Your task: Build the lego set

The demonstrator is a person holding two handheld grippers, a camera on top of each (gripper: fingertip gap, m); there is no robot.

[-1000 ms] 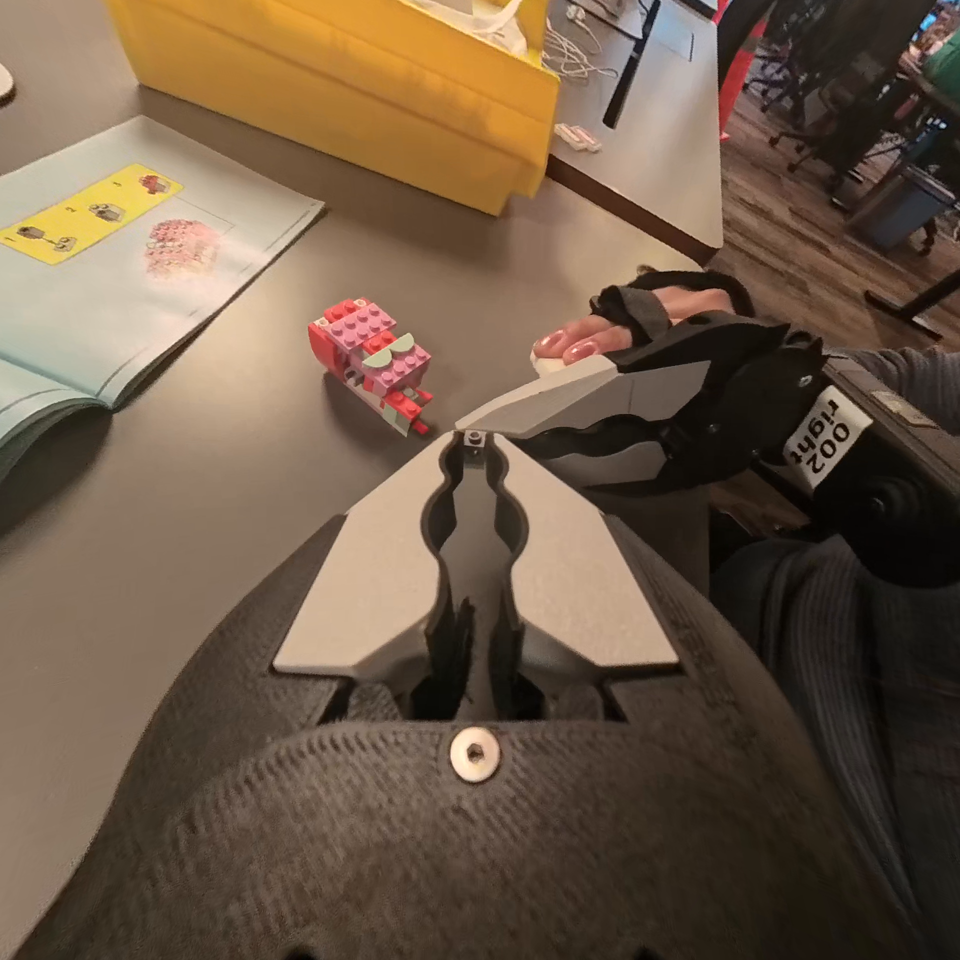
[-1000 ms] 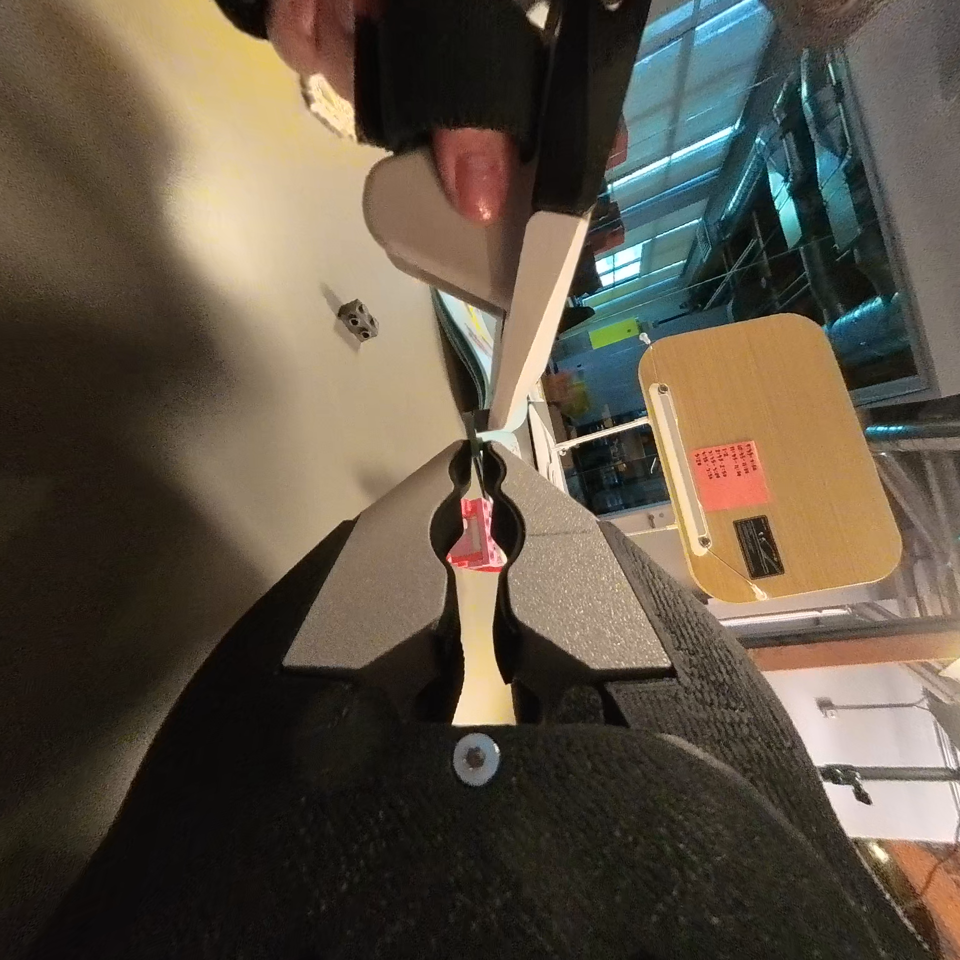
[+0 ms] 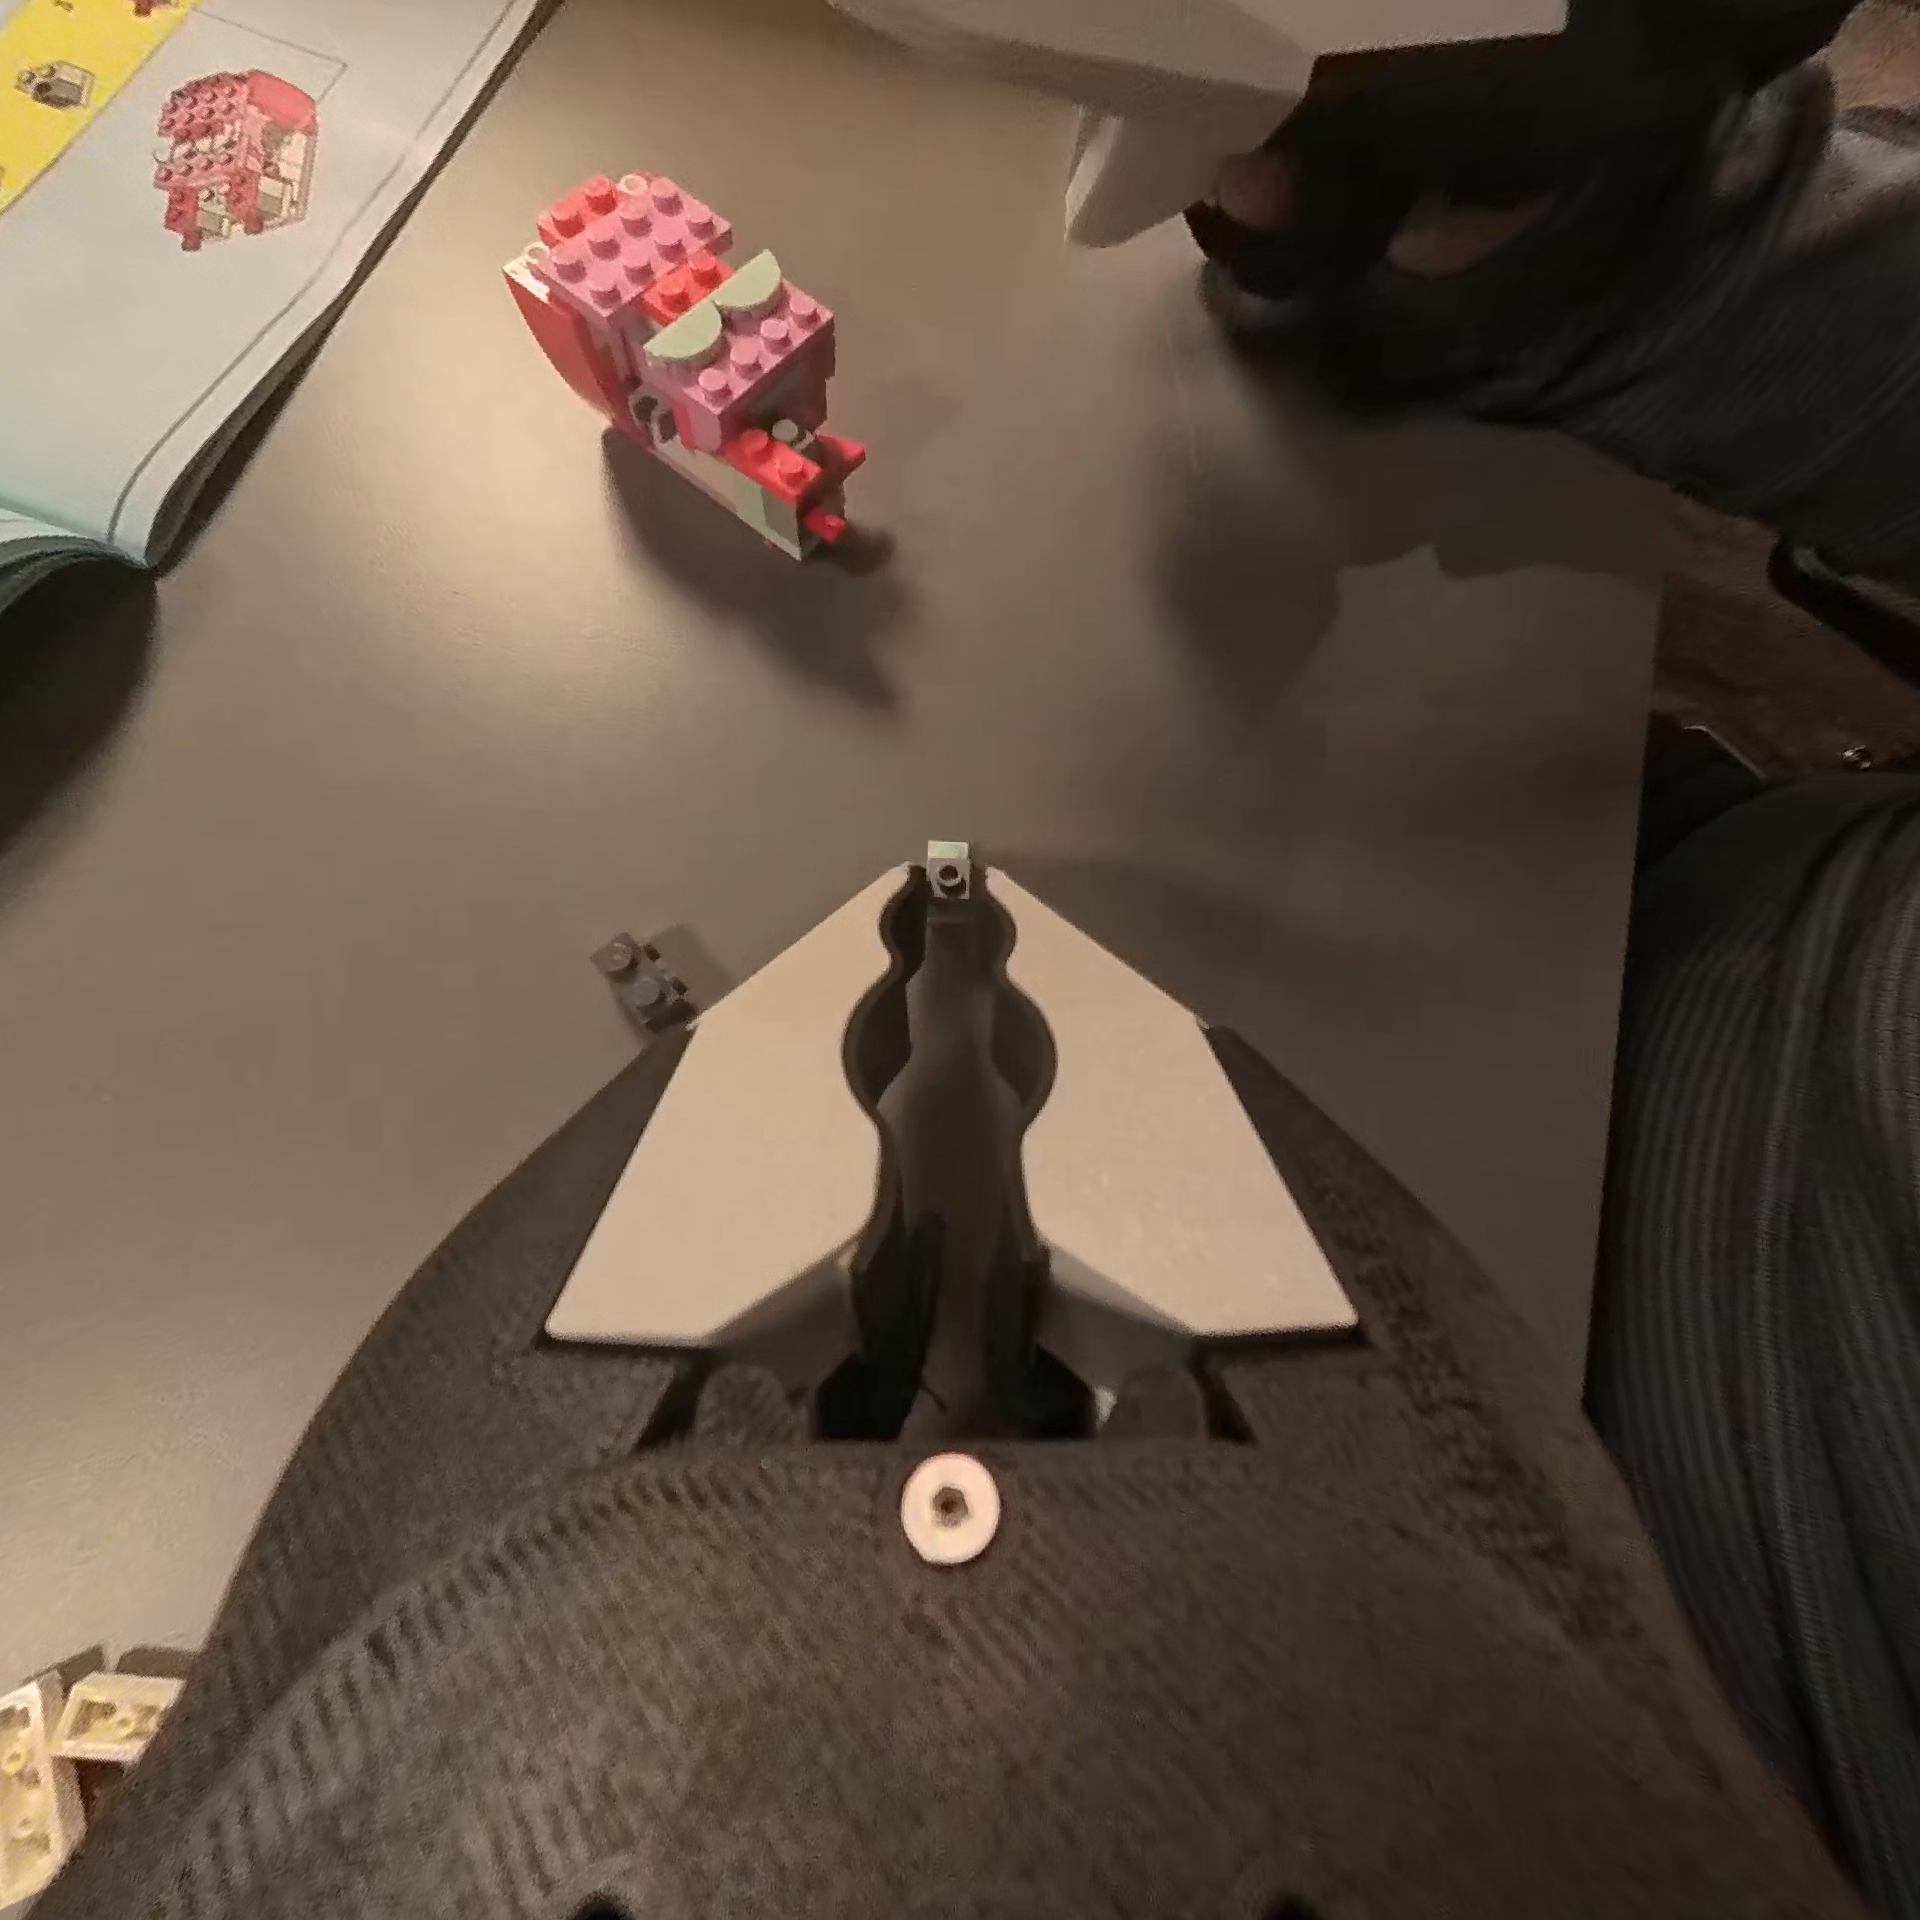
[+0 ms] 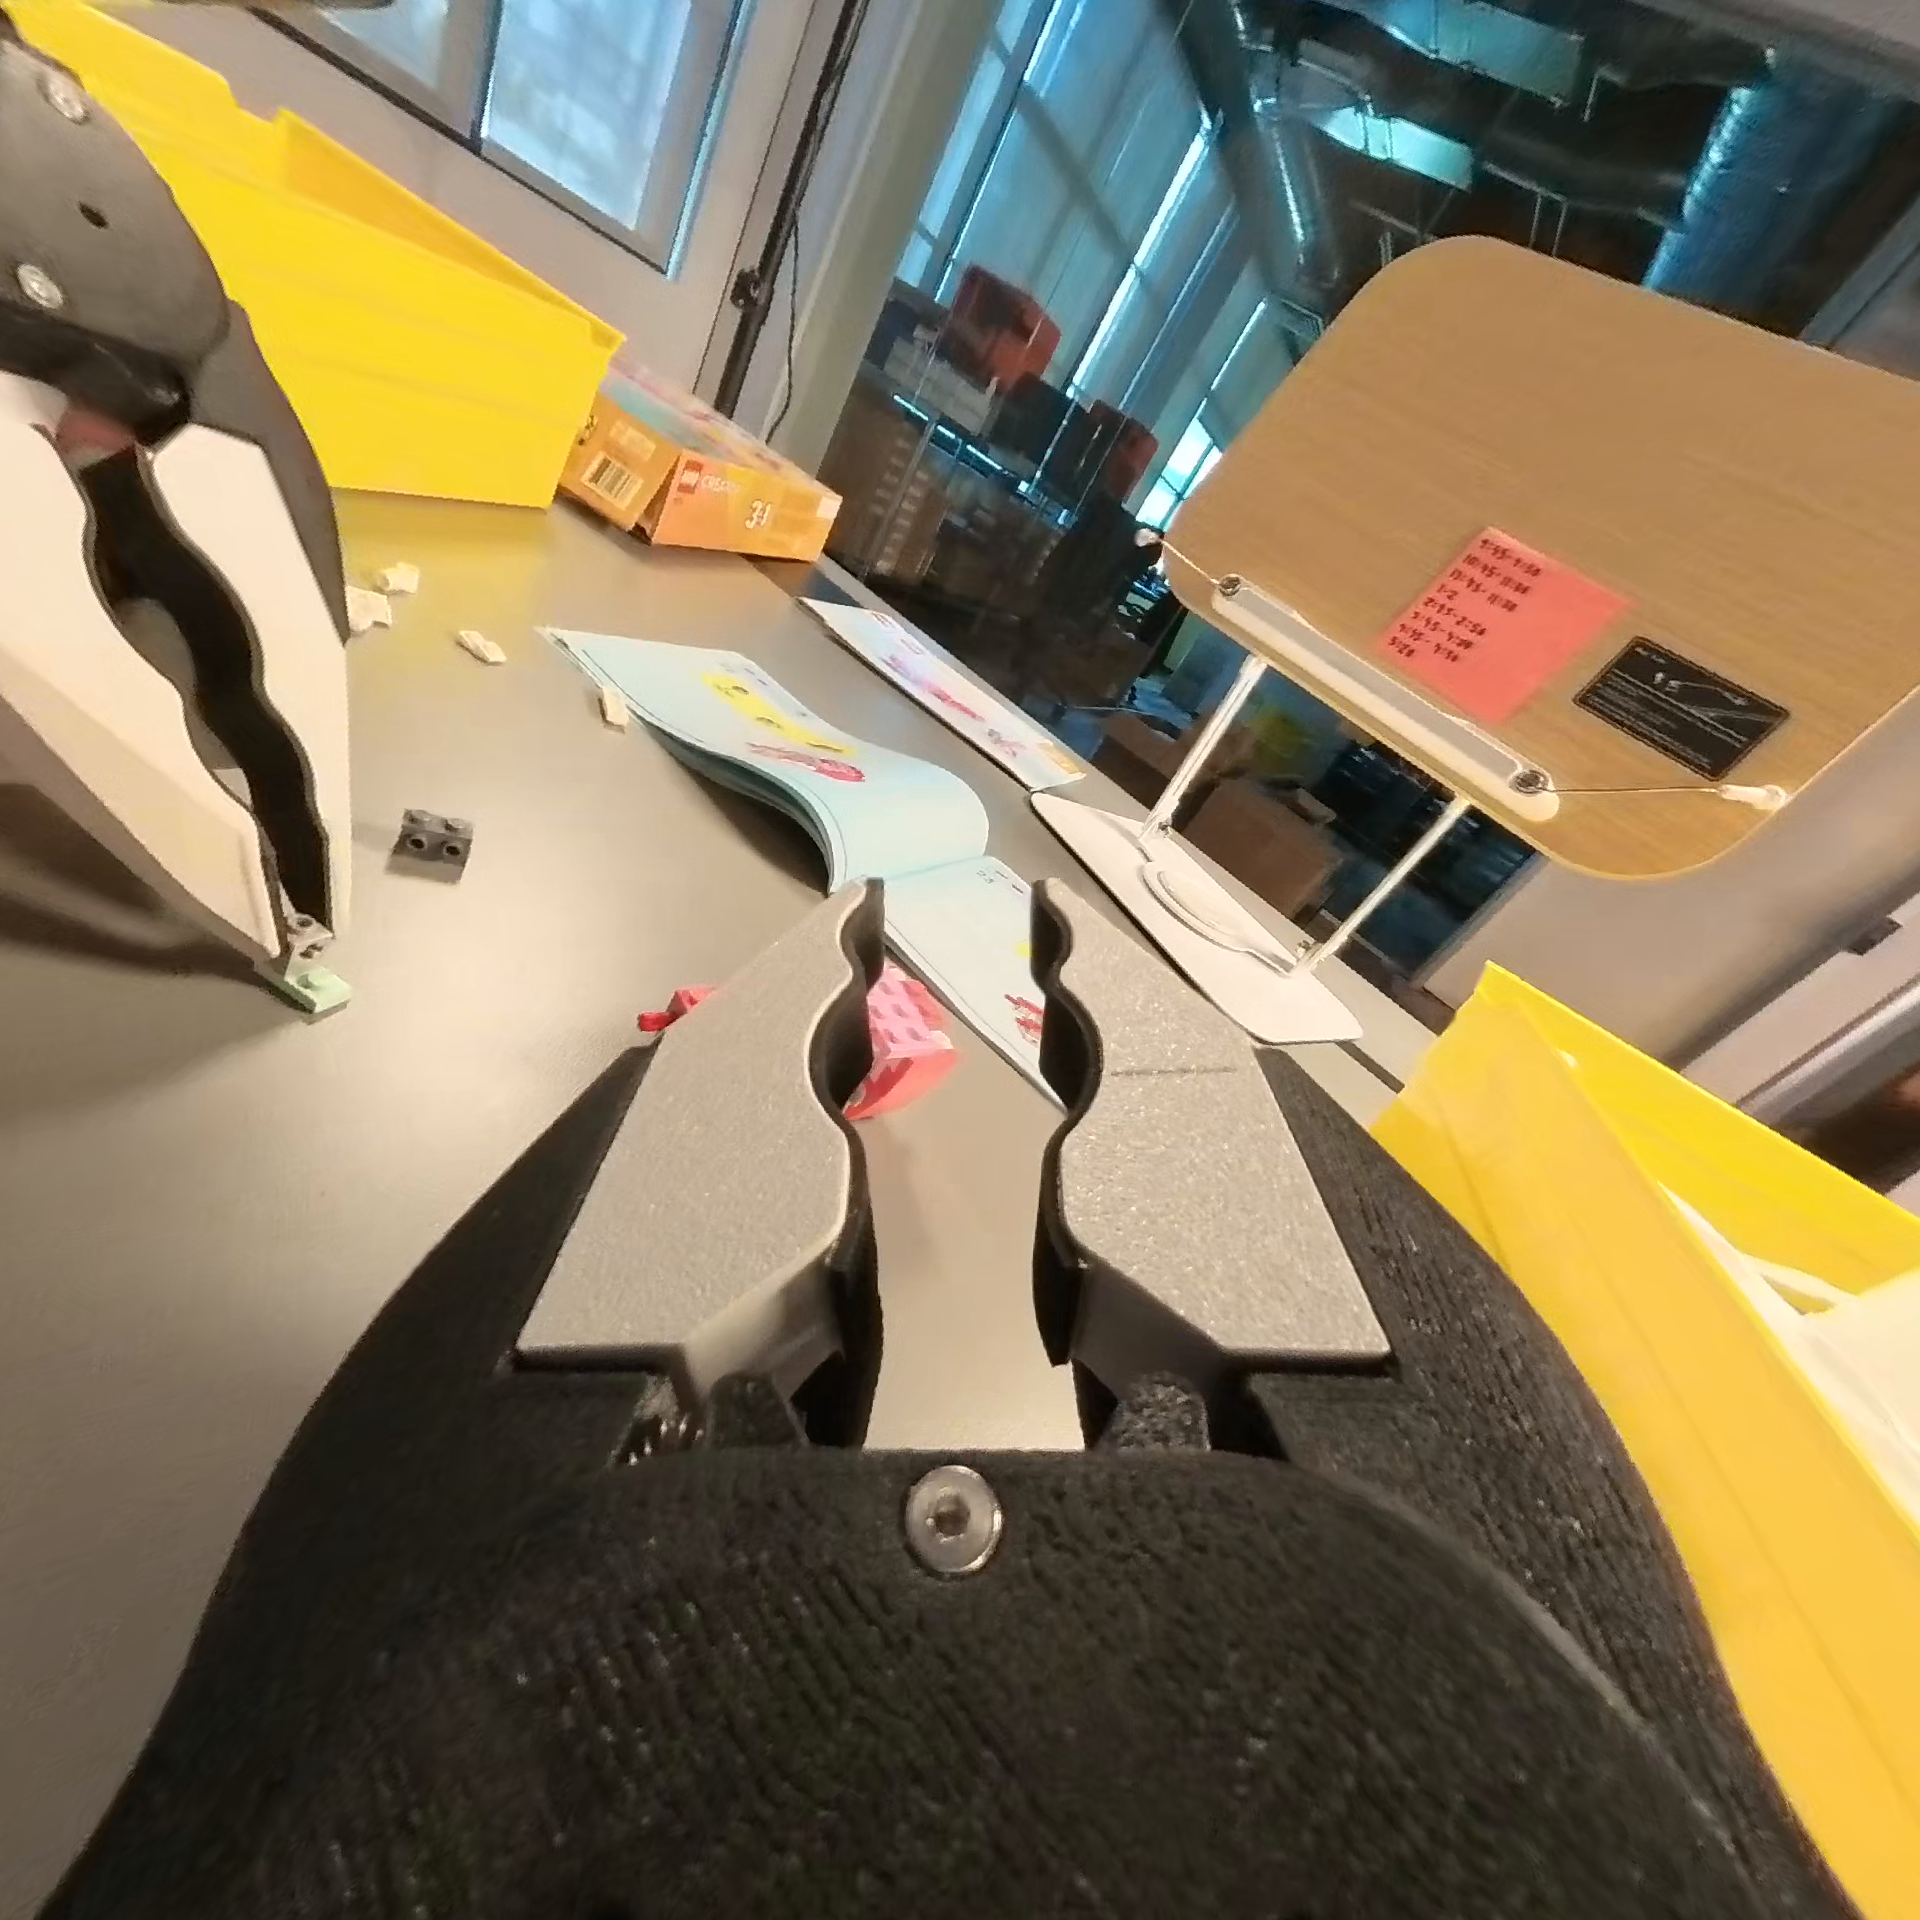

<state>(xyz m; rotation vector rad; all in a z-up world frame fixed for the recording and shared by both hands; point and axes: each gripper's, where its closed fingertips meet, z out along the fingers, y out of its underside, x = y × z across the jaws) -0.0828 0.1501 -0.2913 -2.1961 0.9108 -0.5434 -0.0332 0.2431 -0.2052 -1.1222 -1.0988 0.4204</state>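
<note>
My left gripper (image 3: pixel 951 885) is shut on a small grey brick (image 3: pixel 948 864) at its fingertips. In the right wrist view this gripper (image 4: pixel 301 935) points down at the table, and a pale green plate (image 4: pixel 317 985) sits under the grey brick (image 4: pixel 307 933). My right gripper (image 4: pixel 958 906) is open with nothing between its pads. A pink and red brick model (image 4: pixel 904 1039) lies on the table just beyond it. The same model (image 3: pixel 686 343) lies ahead of the left gripper. The right gripper's white finger (image 3: pixel 1143 125) shows blurred at the top of the left wrist view.
A dark grey brick (image 3: pixel 644 982) lies left of the left fingers and also shows in the right wrist view (image 4: pixel 431 831). An open booklet (image 4: pixel 831 769) lies beyond the model. Yellow bins (image 4: pixel 416 343) (image 4: pixel 1662 1299), an orange box (image 4: pixel 707 488) and a wooden panel on a stand (image 4: pixel 1558 468) surround the area. White bricks (image 3: pixel 62 1745) lie near left. Left tips to right tips: about 15 cm.
The right gripper, shut on a pale green piece at the left gripper's tip, has opened and drawn away. The green piece now sits on the left's grey brick. The left gripper has moved nearer the table.
</note>
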